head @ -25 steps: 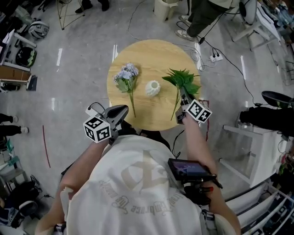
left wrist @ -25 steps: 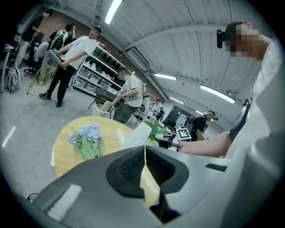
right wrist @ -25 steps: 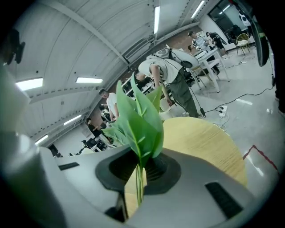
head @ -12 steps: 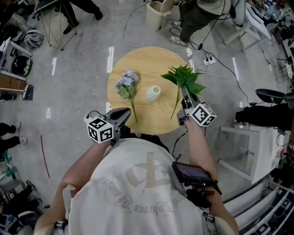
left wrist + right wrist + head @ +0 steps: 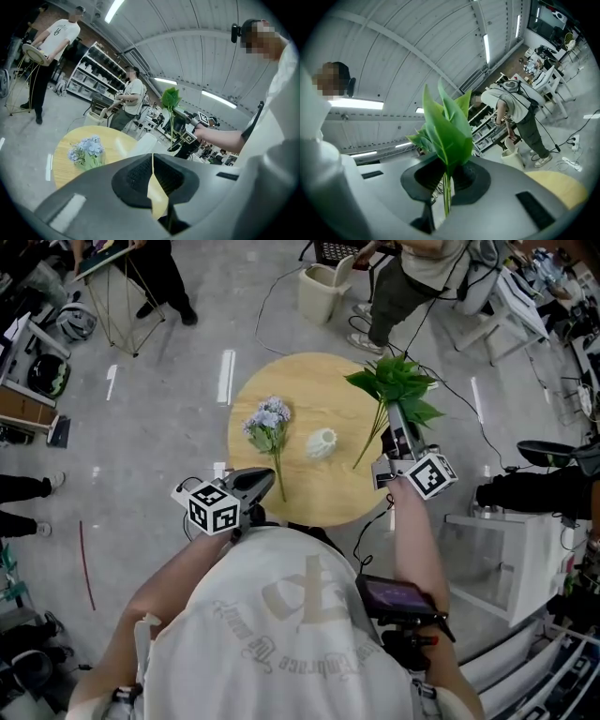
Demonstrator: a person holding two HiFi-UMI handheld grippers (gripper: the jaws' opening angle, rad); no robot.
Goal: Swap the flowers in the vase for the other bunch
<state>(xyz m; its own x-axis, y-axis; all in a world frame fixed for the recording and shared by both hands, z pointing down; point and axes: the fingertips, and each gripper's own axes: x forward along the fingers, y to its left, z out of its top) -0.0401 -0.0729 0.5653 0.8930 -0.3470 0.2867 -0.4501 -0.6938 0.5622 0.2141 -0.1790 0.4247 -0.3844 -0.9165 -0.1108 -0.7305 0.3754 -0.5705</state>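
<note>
Head view: one round table of pale wood grain carries one small white vase, bulbous and ribbed, near its centre. Of the two bunches, the blue bunch lies flat at the vase's 9 o'clock. It has soft, clustered pale-blue blossoms and some green leaves on a thin stem that points to 6 o'clock. The green bunch is all broad pointed leaves on slim stems. It is held over the table's 2 o'clock rim by the right gripper. The left gripper hangs at the table's 7 o'clock edge, apart from the flowers.

Left gripper view: the two dark ridged pads are pressed together with only a hairline seam between them and nothing in it. The blue bunch lies at 9 o'clock on the yellow tabletop. At 1 o'clock the green bunch stands upright in the air.

Right gripper view: the pads pinch the thin green stems, and smooth, glossy leaves fan out above the jaws. A sliver of the table shows at 4 o'clock.
</note>
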